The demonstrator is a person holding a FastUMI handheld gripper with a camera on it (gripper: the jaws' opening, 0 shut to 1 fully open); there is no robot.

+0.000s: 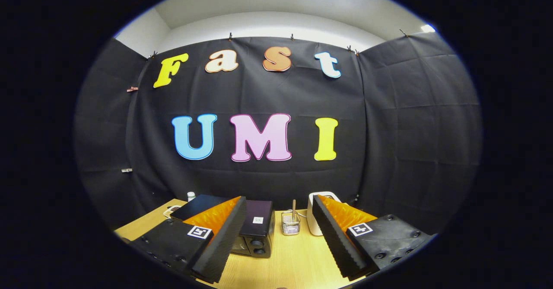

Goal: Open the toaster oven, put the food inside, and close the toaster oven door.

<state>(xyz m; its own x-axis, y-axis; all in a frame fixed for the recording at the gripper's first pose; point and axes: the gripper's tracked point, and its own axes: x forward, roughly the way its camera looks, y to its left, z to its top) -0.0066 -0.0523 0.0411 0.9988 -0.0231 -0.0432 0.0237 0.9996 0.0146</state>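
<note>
The gripper [276,241] hangs high above a light wooden tabletop [293,258], its fingers spread wide with nothing between them. The dark, box-shaped toaster oven [258,230] stands on that tabletop, partly hidden behind the left finger; two round knobs show on the face turned this way. Whether its door is up or down cannot be told from here, and no food can be made out. Just right of the toaster oven stands a small clear glass jar [290,225] with a wooden stick in it, and right of that a white rounded appliance [317,213]; a small white-capped bottle [191,196] sits behind the toaster oven to its left. This fits either an approach toward the door or a pull-back after closing it. Any next contact would need the fingers lowered level with the toaster oven's front
</note>
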